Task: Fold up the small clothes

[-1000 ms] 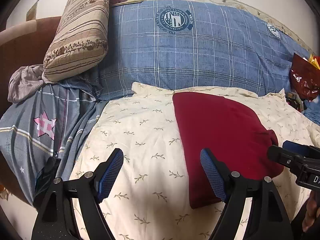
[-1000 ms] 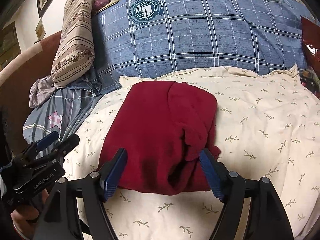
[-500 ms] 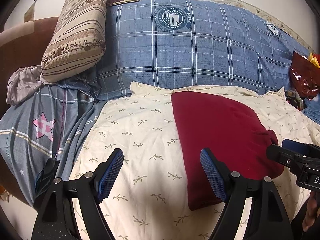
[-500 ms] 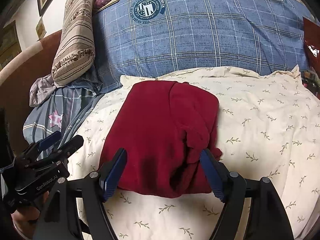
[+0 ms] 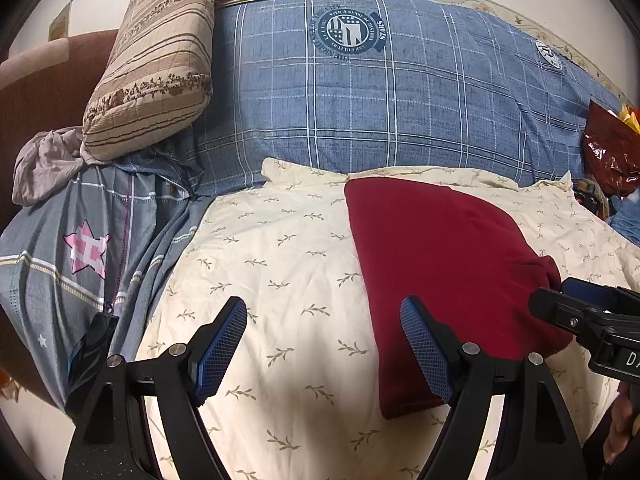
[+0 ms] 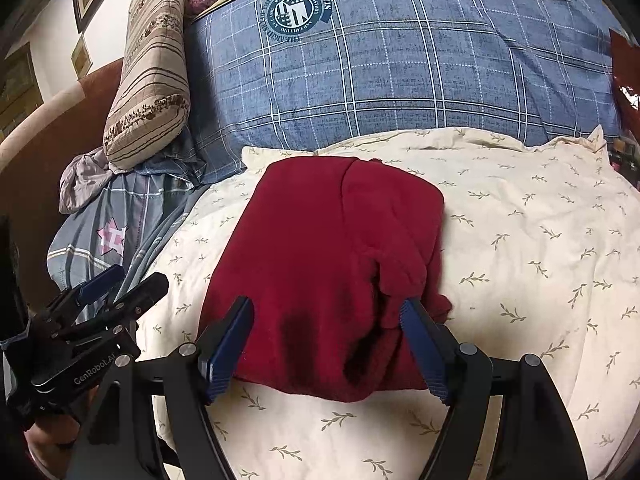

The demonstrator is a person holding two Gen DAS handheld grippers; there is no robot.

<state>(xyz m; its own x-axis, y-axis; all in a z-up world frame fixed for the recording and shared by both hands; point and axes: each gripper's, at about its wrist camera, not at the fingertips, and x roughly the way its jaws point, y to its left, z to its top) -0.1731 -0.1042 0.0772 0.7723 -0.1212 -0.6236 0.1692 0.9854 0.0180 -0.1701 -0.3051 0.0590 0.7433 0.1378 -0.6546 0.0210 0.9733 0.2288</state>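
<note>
While both black two-finger grippers, left and right, gape wide and empty, the folded dark-red knit garment lies on the cream leaf-print sheet.

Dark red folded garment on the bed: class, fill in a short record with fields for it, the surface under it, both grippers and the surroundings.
garment: dark red folded cloth garment, lying flat
surface: cream leaf-print sheet
left gripper: open, over the sheet, holding nothing
right gripper: open, fingers astride the garment's near edge
behind: blue plaid pillow, striped beige cushion
</note>
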